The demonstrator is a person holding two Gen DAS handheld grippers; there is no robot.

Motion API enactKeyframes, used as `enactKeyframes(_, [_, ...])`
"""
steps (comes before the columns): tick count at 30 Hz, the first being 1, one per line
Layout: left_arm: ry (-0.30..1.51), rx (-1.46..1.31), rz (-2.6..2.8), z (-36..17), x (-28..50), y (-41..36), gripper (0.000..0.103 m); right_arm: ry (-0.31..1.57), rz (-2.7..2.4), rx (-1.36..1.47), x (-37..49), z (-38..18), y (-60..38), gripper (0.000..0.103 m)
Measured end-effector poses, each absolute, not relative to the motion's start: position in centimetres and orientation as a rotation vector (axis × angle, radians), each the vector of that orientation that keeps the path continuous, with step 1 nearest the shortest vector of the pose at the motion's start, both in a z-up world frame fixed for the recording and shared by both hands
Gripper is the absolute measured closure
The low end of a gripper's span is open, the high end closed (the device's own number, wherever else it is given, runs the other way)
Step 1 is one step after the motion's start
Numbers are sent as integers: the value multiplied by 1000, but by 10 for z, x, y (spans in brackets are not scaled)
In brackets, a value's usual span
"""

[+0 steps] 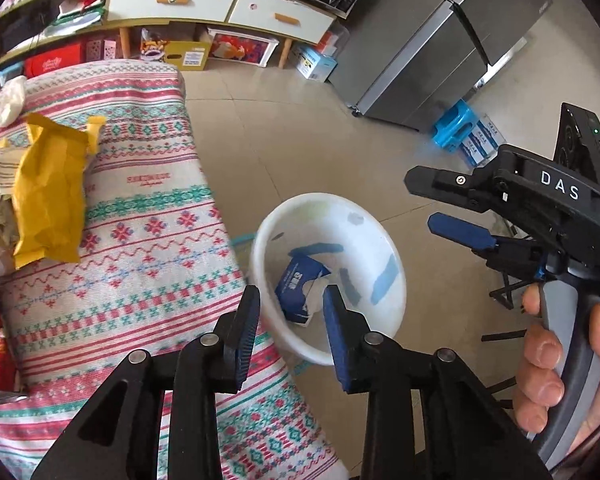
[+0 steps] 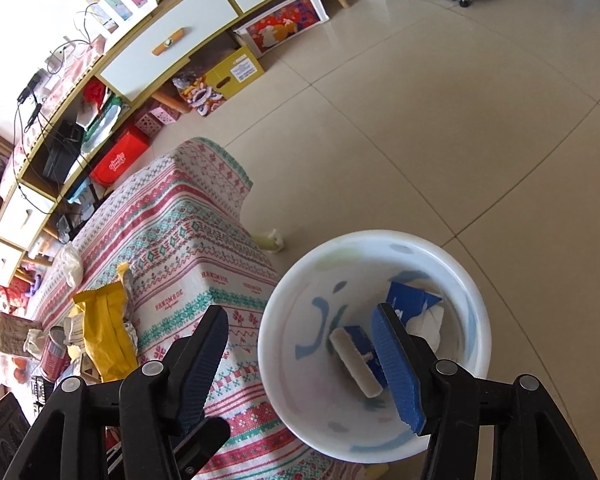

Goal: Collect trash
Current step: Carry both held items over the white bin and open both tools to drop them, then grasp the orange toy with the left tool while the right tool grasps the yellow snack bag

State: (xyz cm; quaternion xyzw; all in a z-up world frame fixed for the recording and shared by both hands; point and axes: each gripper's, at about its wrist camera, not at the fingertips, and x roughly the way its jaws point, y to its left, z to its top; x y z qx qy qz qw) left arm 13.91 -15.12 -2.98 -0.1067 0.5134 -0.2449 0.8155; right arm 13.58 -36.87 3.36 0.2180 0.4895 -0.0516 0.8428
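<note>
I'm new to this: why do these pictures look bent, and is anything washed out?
Left wrist view: a fisheye lens bows the cabinet and darkens the corners; the white bin stays sharp. Right wrist view: same curving, the upper left wall is blown out white, and the floor carries soft glare.

A white bin [image 2: 374, 344] with pale blue and green marks holds a dark blue carton [image 2: 410, 300]; at nine o'clock, a pink-red-teal patterned cloth [image 1: 148, 240] carries a yellow bag [image 1: 50, 196].

Glossy white plastic bin [image 2: 476, 292] — woven patterned cloth [image 1: 148, 248] — crumpled yellow paper bag [image 1: 48, 192], shiny floor tiles [image 2: 440, 128].
</note>
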Motion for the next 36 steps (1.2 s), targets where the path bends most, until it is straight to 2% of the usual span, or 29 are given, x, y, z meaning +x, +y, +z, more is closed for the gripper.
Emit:
enactKeyframes(8, [1091, -228, -345, -9, 123, -49, 67, 1016, -66, 402, 140, 37, -345, 36])
enactKeyframes(11, [1071, -248, -220, -2, 118, 9, 59, 1012, -22, 377, 142, 38, -331, 36])
enactKeyframes(13, [1066, -284, -129, -3, 114, 51, 46, 1009, -5, 365, 143, 37, -321, 33])
enactKeyframes(19, [1085, -387, 89, -23, 105, 145, 45, 1047, 80, 309, 149, 27, -279, 29])
enactKeyframes(36, [1140, -408, 103, -67, 124, 149, 45, 1163, 218, 237, 187, -30, -182, 28])
